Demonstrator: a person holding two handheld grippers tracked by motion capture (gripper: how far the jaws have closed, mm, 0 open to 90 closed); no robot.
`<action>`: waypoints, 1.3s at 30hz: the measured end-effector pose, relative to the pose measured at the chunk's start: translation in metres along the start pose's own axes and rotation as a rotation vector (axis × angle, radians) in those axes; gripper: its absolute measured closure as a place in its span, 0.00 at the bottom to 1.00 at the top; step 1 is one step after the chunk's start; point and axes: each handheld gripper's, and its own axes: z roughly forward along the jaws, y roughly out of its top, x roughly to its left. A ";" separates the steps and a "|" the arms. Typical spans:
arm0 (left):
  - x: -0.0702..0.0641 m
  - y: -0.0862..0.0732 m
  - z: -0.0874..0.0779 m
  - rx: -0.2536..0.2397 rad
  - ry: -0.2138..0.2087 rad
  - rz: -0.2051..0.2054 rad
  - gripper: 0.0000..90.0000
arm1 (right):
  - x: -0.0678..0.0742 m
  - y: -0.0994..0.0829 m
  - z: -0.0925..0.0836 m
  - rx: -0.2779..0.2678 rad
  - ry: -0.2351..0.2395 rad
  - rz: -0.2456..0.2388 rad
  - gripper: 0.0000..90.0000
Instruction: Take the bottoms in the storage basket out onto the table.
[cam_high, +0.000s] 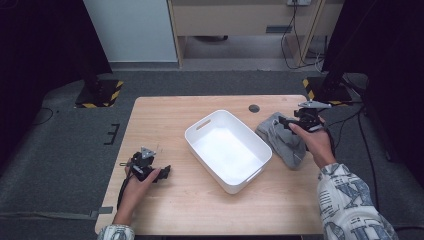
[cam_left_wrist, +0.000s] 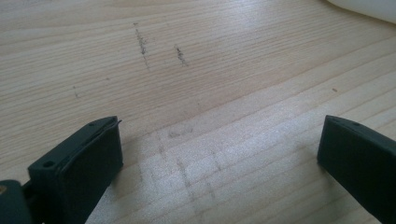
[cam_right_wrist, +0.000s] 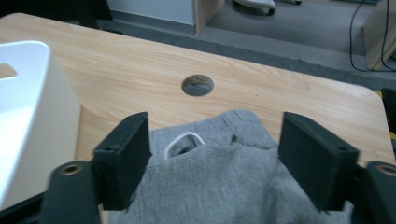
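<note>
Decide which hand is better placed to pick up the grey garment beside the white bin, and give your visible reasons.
Right. The right tool hangs directly over the grey garment, jaws apart with the cloth between them. The left tool rests open on bare table, with the white bin between it and the garment.

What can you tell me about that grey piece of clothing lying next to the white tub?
The grey garment looks like a knitted sweatshirt fabric, with a white drawstring loop showing near one edge. It lies crumpled in a heap on the wooden table, close beside the white bin. The right gripper hangs over it with its fingers apart on either side; whether they touch the cloth I cannot tell.
</note>
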 end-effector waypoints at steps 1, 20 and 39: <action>0.000 0.000 0.000 0.000 0.000 0.000 0.00 | 0.002 0.002 -0.002 -0.003 0.004 -0.005 0.33; 0.000 0.000 0.000 0.000 0.001 -0.001 0.00 | 0.044 0.016 0.000 0.008 0.133 -0.090 0.59; -0.001 0.000 0.000 0.000 -0.004 0.005 0.00 | 0.075 0.018 0.012 0.059 0.211 -0.145 0.66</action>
